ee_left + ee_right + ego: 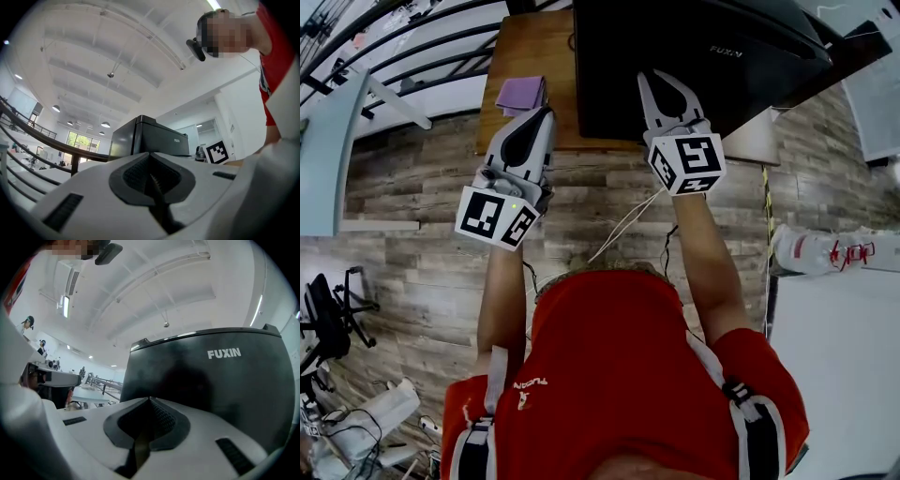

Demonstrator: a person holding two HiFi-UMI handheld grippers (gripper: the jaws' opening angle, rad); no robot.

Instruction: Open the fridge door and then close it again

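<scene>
the fridge (pixel 694 56) is a boxy black thing with smooth glossy skin and white letters "fuxin", standing on a wooden table (pixel 525 47). just before the fridge, the right gripper (pixel 661 84) has its ribbed jaws pressed together, empty. left of the fridge, the left gripper (pixel 542 117) is the same.

There's your fridge (pixel 694 56), a compact black box standing upright on the wooden surface (pixel 525 66), straight ahead of you and taking up most of that surface's right side. From above you're looking down on its dark, faintly glossy top. Its door (pixel 211 399) faces you, flat and black, with white FUXIN lettering (pixel 224 353) near the upper right corner and a thin bright line along the top edge. The door is shut: seen from the left, it sits flush against the cabinet, with only a narrow vertical seam (pixel 136 136) between the two.
</scene>
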